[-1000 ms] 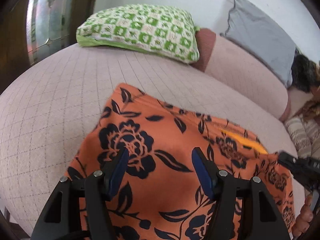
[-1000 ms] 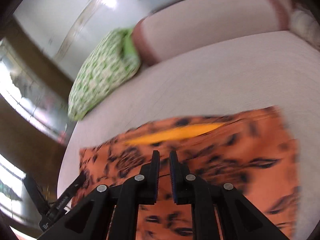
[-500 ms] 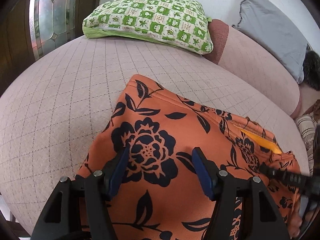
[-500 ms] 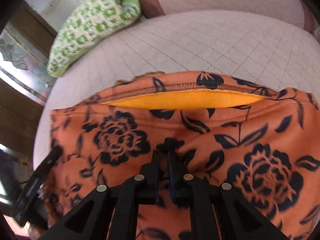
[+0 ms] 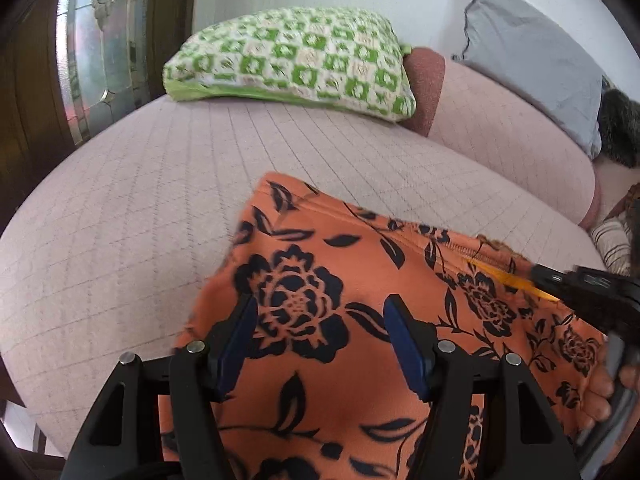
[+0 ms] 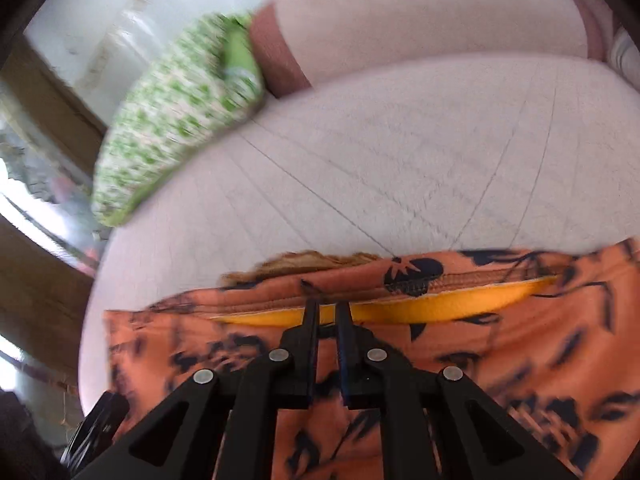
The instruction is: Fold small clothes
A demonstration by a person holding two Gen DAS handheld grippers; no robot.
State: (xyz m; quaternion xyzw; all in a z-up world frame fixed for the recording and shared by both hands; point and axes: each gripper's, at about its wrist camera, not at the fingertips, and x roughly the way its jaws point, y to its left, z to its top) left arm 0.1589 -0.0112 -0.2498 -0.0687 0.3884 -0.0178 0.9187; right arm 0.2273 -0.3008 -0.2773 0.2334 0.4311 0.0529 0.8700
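An orange garment with a dark floral print (image 5: 360,280) lies flat on the pale pink quilted cushion (image 5: 140,200). Its yellow inner lining shows at the far hem (image 6: 420,310). My left gripper (image 5: 318,316) is open and hovers just above the garment's left part, with nothing between its blue pads. My right gripper (image 6: 327,312) has its jaws nearly together, with the tips at the far hem near the lining; whether cloth is pinched between them is unclear. It also shows at the right edge of the left wrist view (image 5: 580,284).
A green and white checked pillow (image 5: 292,56) lies at the back left of the cushion. A grey pillow (image 5: 532,56) leans on the pink backrest (image 5: 500,132) at the right. A dark wooden door with patterned glass (image 5: 92,52) stands at the left.
My right gripper has moved forward over the garment from its middle to the far hem, and its view is blurred by motion. My left gripper has stayed open above the garment.
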